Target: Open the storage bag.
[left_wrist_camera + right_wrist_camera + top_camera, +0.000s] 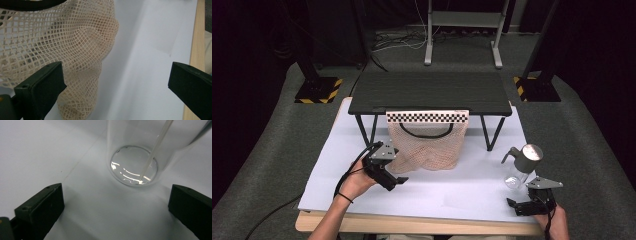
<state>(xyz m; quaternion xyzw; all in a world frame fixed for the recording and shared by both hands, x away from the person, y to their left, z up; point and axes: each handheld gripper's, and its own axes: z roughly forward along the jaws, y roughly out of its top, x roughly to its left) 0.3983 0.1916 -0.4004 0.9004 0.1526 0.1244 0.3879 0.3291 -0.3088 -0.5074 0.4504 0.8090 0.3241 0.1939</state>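
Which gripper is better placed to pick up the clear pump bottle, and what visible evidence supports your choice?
Right. The right gripper sits just in front of the clear pump bottle, jaws open and aimed at its base. The left gripper is across the table, facing the mesh bag.

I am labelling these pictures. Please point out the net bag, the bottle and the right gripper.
net bag (427,145), high view, on the mesh front below the handle.
bottle (515,177), high view, on the clear glass body.
right gripper (513,206), high view, between its jaw tips.
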